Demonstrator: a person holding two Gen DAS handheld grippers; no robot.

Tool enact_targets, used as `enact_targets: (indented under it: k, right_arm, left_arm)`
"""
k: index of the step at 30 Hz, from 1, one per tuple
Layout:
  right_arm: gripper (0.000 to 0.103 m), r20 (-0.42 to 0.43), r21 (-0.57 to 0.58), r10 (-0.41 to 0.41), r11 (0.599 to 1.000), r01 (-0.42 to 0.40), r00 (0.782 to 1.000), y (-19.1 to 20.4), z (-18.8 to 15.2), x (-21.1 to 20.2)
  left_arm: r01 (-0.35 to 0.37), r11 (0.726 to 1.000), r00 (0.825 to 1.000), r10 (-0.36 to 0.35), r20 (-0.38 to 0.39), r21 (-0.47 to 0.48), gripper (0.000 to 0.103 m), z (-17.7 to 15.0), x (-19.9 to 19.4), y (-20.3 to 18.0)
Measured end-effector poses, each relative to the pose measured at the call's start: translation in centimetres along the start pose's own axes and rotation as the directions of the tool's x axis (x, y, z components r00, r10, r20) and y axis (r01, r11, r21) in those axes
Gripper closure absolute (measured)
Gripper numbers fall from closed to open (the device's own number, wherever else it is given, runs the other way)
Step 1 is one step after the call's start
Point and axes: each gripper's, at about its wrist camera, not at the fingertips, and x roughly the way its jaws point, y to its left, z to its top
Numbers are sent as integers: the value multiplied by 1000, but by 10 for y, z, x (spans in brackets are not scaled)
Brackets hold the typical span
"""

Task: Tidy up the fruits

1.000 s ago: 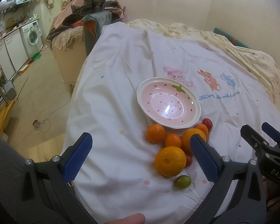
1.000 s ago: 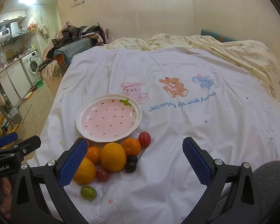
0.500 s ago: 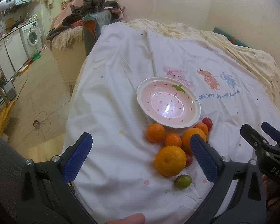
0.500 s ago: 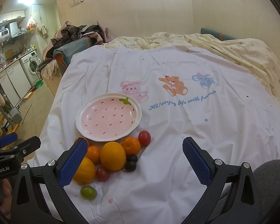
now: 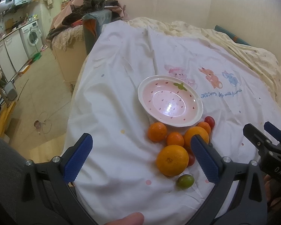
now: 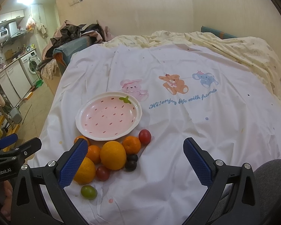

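Note:
A pink strawberry-shaped plate (image 5: 196,110) (image 6: 80,118) lies empty on the white bedsheet. In front of it is a cluster of fruit: a large orange (image 5: 172,160) (image 6: 113,157), several smaller oranges (image 5: 157,131), red tomatoes (image 6: 144,136), two dark grapes (image 6: 131,165) and a green fruit (image 5: 185,181) (image 6: 88,192). My left gripper (image 5: 140,159) is open and empty, hovering just left of the cluster. My right gripper (image 6: 134,165) is open and empty above the cluster's right side.
The white sheet (image 6: 196,131) with cartoon animals covers the bed; a yellow blanket (image 6: 243,48) lies at the back right. A pile of clothes (image 5: 88,5) sits beyond the bed's far left corner. Floor and a washing machine (image 5: 32,35) are to the left.
The right wrist view has shifted slightly downward toward the fruit. The left gripper has not visibly moved.

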Motion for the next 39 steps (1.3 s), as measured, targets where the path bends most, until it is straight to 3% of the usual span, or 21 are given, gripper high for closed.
enact_targets:
  k: [3, 5, 7, 11, 16, 20, 22, 24, 26, 28, 31, 39]
  right_arm:
    - [0, 3, 34, -7, 999, 7, 1000, -5, 0, -2]
    - [0, -5, 53, -22, 998, 22, 1000, -10, -1, 0]
    - [0, -38, 85, -25, 996, 29, 999, -17, -2, 5]
    - [0, -73, 144, -18, 989, 28, 997, -29, -1, 11]
    - [0, -106, 197, -1, 980, 21, 994, -39, -1, 17]
    - [0, -117, 209, 4, 978, 20, 993, -41, -2, 19]
    - [0, -120, 209, 7, 978, 18, 993, -41, -2, 19]
    - [0, -121, 206, 7, 978, 18, 993, -40, -2, 19]
    - [0, -122, 201, 3, 979, 22, 993, -40, -1, 21]
    - [0, -124, 196, 2, 980, 23, 992, -39, -1, 22]
    - [0, -133, 197, 8, 980, 18, 991, -39, -1, 24]
    - [0, -206, 283, 95, 959, -34, 974, -55, -3, 38]
  left_arm:
    - [-18, 1000, 999, 18, -32, -3, 0, 0, 6, 1]
    - [-68, 998, 996, 69, -65, 9, 0, -1, 15, 2]
    - [-69, 998, 985, 68, -157, 4, 0, -3, 32, 4]
    - [5, 1000, 944, -1, -329, 11, 0, -12, 64, -4]
    - [90, 995, 907, -63, -416, 47, 2, -16, 83, -29]
    - [142, 990, 868, -116, -482, 17, 17, -19, 102, -39]
    - [142, 989, 846, -141, -514, -38, 31, -21, 115, -36]
    - [152, 985, 837, -174, -519, -84, 31, -24, 120, -31]
    - [164, 982, 835, -190, -517, -97, 32, -27, 118, -29]
    - [187, 975, 827, -223, -516, -122, 44, -28, 116, -27]
    - [189, 975, 831, -222, -511, -117, 47, -28, 112, -25]
    - [127, 990, 878, -144, -456, -68, 48, -13, 86, -15]
